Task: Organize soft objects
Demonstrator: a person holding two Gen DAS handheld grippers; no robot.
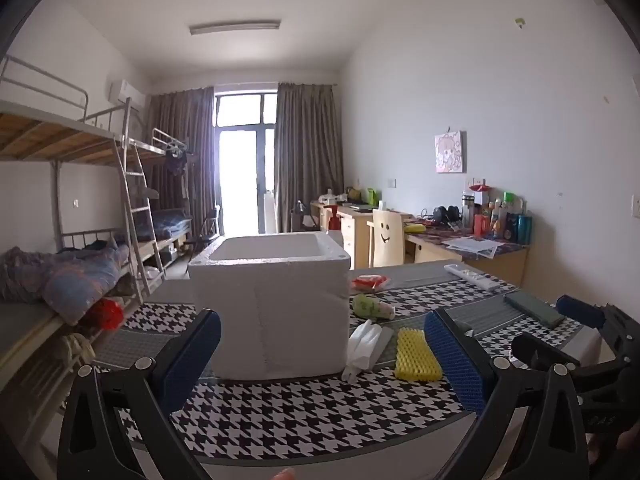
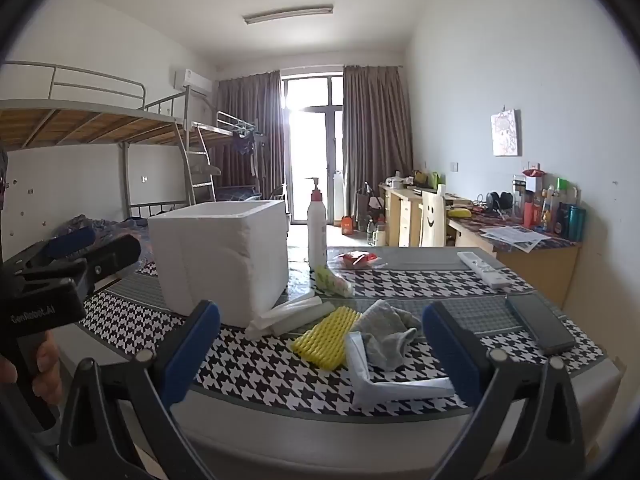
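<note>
A white foam box stands open-topped on the houndstooth table; it also shows in the right wrist view. Beside it lie a yellow foam net, white foam strips, a grey sock, a white L-shaped foam piece and a green-white soft packet. My left gripper is open and empty at the table's near edge, in front of the box. My right gripper is open and empty, near the yellow net and sock.
A lotion pump bottle stands behind the box. A red packet, a white remote and a dark phone lie on the table. Bunk beds stand at the left, desks at the right wall.
</note>
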